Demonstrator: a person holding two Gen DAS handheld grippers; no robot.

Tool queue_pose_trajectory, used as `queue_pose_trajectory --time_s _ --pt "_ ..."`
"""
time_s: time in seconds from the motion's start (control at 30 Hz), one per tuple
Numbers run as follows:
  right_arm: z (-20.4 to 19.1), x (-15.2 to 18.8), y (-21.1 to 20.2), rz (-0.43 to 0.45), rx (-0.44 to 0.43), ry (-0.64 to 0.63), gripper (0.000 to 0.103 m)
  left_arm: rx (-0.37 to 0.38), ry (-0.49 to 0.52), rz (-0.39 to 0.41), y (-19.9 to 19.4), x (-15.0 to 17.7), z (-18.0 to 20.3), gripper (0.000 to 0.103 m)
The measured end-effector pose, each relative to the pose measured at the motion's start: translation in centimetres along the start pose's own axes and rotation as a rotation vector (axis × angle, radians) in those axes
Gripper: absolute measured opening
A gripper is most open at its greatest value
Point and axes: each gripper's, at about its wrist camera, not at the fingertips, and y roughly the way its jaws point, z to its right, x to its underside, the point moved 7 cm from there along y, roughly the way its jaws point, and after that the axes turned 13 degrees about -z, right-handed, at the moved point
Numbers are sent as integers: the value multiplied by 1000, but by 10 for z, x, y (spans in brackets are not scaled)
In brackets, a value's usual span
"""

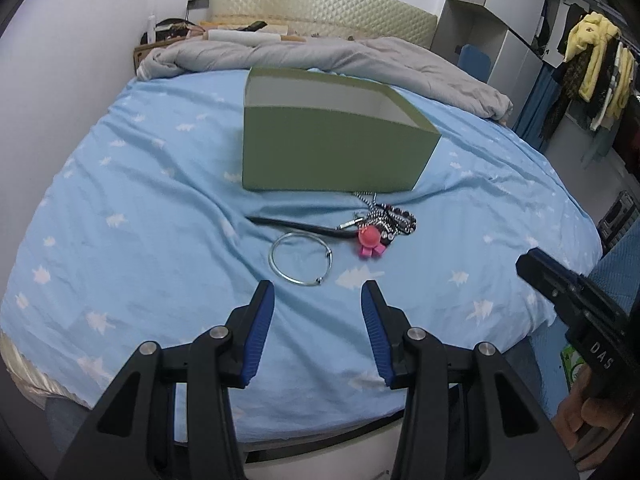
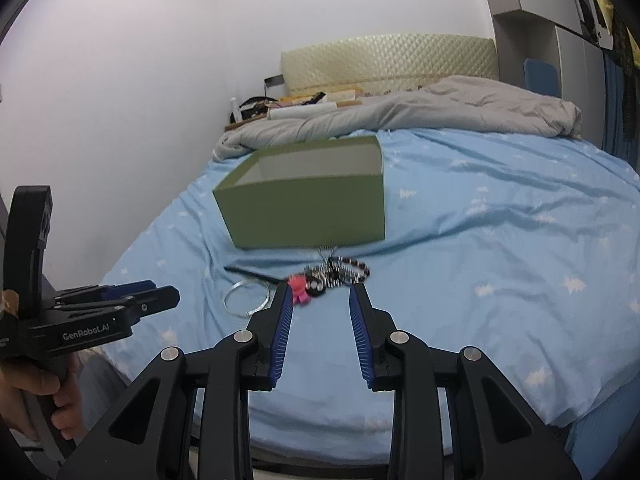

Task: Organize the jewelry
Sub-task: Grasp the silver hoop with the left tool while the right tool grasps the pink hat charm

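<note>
An open green box [image 1: 332,152] [image 2: 308,212] stands on the blue bed sheet. Just in front of it lies a jewelry pile: a silver bangle [image 1: 301,258] [image 2: 246,298], a pink figure charm [image 1: 370,242] [image 2: 298,286], beaded chains and bracelets [image 1: 390,218] [image 2: 344,270] and a dark strap [image 1: 296,225]. My left gripper [image 1: 318,286] hovers open just short of the bangle, nothing between its fingers. My right gripper [image 2: 320,290] is open and hangs in front of the charm and beads, also with nothing in it. Each gripper shows at the edge of the other's view.
A grey duvet [image 1: 320,56] is bunched at the head of the bed below a quilted headboard [image 1: 320,8]. Clutter sits at the far left corner by the wall. Clothes [image 1: 592,64] hang at the right. A hand [image 2: 36,396] holds the left gripper's handle.
</note>
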Motion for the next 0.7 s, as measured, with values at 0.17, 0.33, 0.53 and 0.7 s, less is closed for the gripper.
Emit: queue_pose_trajectory --time_s 0.17,0.33,0.53,0.7 --pt "2 9 14 -33 3 4 27 7 -13 -23 13 4 -5 46" --pt "4 9 30 -70 -16 18 31 13 -18 -47 25 3 -10 46" --pt "1 5 54 -109 -28 12 35 38 -39 -75 45 -4 -15 46" --pt "-5 -3 73 -131 -43 -3 38 44 -43 -86 61 -14 -22 44"
